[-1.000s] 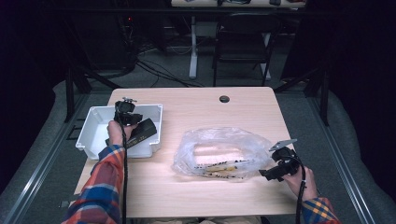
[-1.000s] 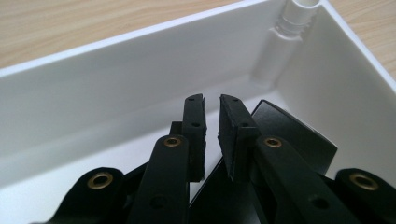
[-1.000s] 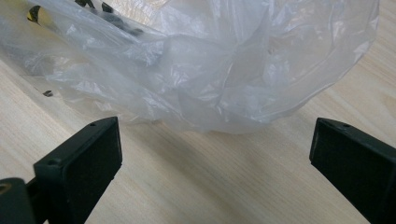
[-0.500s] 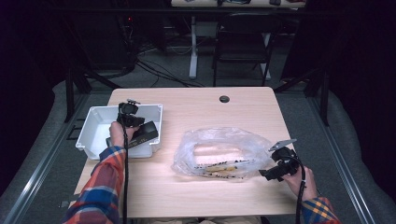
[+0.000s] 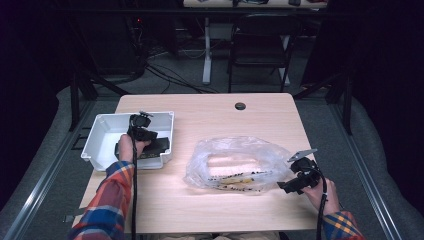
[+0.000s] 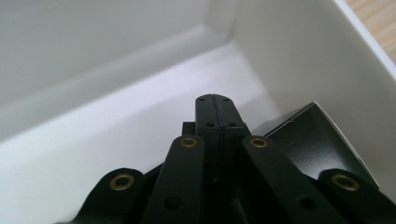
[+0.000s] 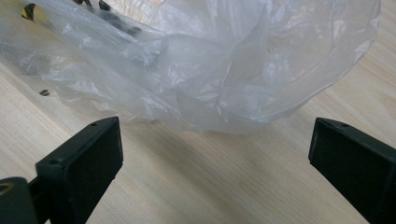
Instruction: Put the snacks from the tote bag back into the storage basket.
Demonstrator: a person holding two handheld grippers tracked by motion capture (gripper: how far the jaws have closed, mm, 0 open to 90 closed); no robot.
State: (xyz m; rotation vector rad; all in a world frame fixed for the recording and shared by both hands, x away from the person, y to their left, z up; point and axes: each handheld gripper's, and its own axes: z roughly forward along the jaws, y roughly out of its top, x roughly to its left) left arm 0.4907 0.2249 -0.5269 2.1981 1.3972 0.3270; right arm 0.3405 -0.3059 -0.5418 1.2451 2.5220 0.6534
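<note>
While the left gripper (image 5: 141, 131) is held inside the white bin (image 5: 97, 135) with jaws closed on nothing beside a black box (image 5: 155, 146), the right gripper (image 5: 295, 184) is rested wide open just beside the plastic bag (image 5: 235, 162) on the table (image 5: 210, 112).

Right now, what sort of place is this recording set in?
Probably a lab or office workroom: a light wooden desk with a cable hole, a black folding chair behind it, and loose cables on grey carpet.

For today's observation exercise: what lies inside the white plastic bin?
Inside the white plastic bin lies a flat black box; the shut left gripper covers part of it.
</note>
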